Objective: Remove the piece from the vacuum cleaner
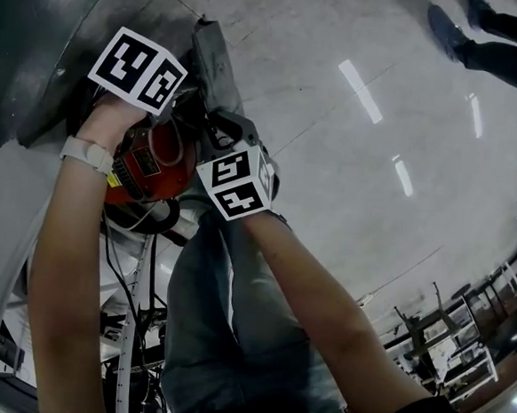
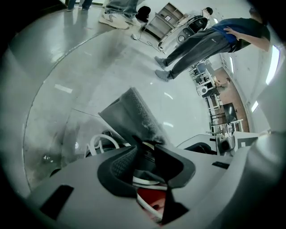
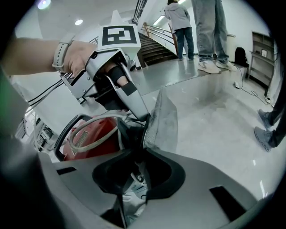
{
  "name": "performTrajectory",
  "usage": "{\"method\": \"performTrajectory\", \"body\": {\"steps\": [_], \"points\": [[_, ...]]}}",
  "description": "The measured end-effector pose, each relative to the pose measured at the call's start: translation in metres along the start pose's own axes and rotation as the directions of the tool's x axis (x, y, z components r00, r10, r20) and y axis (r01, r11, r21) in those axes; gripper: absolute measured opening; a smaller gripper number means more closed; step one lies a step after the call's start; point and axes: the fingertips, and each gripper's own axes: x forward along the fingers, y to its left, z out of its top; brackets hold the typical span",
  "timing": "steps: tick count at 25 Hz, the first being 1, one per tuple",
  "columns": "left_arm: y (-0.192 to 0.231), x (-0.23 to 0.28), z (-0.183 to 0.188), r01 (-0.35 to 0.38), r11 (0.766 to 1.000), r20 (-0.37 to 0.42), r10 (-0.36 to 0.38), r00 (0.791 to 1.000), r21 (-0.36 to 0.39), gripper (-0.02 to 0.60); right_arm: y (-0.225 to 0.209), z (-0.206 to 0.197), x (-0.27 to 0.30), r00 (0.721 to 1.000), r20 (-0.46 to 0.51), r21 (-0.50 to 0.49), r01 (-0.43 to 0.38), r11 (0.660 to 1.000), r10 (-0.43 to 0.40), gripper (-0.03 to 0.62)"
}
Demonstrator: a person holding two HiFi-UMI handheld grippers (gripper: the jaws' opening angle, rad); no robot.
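A red vacuum cleaner [image 1: 151, 161] stands on the floor below both grippers, its body ringed by a white hoop [image 3: 85, 134]. A flat, dusty grey piece [image 3: 163, 118] rises upright from its top, and shows in the head view [image 1: 212, 59] and the left gripper view [image 2: 134, 112]. My right gripper [image 3: 140, 151] is shut on the piece's lower edge. My left gripper [image 2: 145, 146] comes in from the other side. Its jaws stand apart with a gap at the tips, and the piece's foot lies just beyond them, not pressed. One white finger [image 3: 134, 100] of the left gripper lies against the piece's left face.
Smooth grey floor [image 1: 351, 164] spreads to the right. Cables [image 1: 124, 324] trail on the floor near my legs [image 1: 222, 332]. Metal racks [image 1: 444, 340] stand at the lower right. People stand farther off [image 3: 181, 27], one leaning over [image 2: 210, 38], and a staircase [image 3: 154, 47] rises behind.
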Motion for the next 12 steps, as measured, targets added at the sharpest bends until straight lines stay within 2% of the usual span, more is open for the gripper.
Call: {"method": "performTrajectory", "body": {"steps": [9, 12], "points": [[-0.013, -0.005, 0.002, 0.073, 0.995, 0.026, -0.072, 0.997, -0.074, 0.144, 0.000, -0.004, 0.002, 1.000, 0.014, 0.016, -0.007, 1.000, 0.007, 0.101], [-0.014, -0.010, 0.006, 0.109, 0.989, 0.052, -0.104, 0.993, -0.100, 0.169, -0.001, -0.004, 0.003, 1.000, 0.017, 0.015, -0.005, 1.000, 0.005, 0.101]]}}
